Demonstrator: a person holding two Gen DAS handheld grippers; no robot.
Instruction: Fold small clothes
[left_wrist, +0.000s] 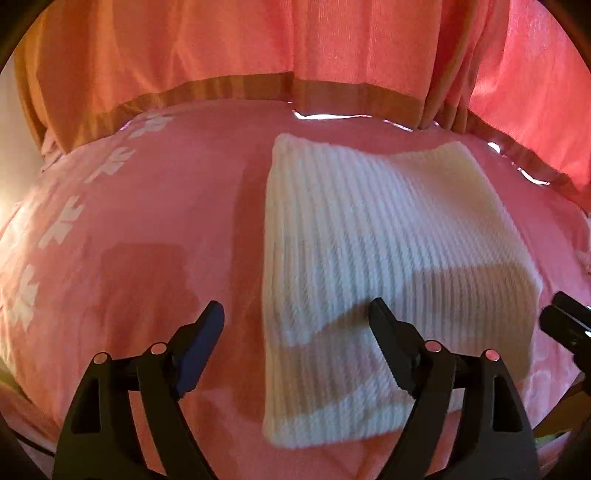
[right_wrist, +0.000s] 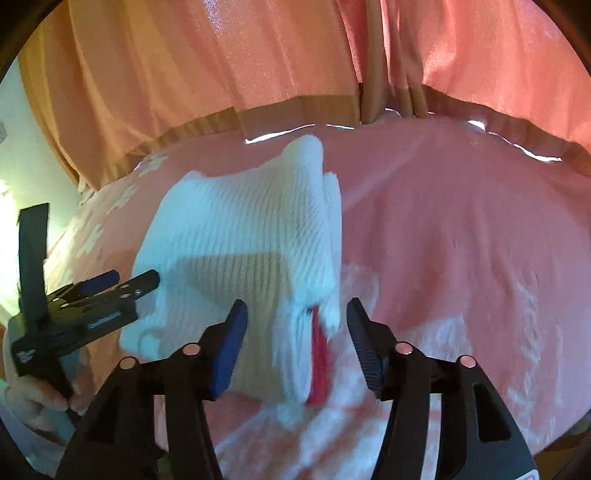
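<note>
Garment: a white rib-knit piece of clothing (left_wrist: 369, 236), folded into a thick oblong pad, lies flat on a pink bedcover with pale flower prints (left_wrist: 155, 206); this garment is the landmark for everything below
Red detail: a narrow red strip (right_wrist: 318, 354) shows at the near right corner of the garment, among its layered edges; blurred, so I cannot tell what it is
Left gripper (left_wrist: 295, 314): black two-finger tool, jaws standing wide apart and holding nothing; its right finger hangs over the near part of the garment, its left finger, with a blue pad, is off the garment's left edge over bare cover
Right gripper (right_wrist: 295, 314): jaws parted about halfway, nothing clamped; they straddle the garment's near right corner, and whether the pads touch the knit I cannot tell
Person's hand (right_wrist: 33, 391): grips the left tool's handle, to the left of the garment
Curtain: an orange-pink drape with a brown hem band (left_wrist: 258, 44) hangs just beyond the garment's far edge
Shadow: a dark, blocky patch falls across the garment's near half
</note>
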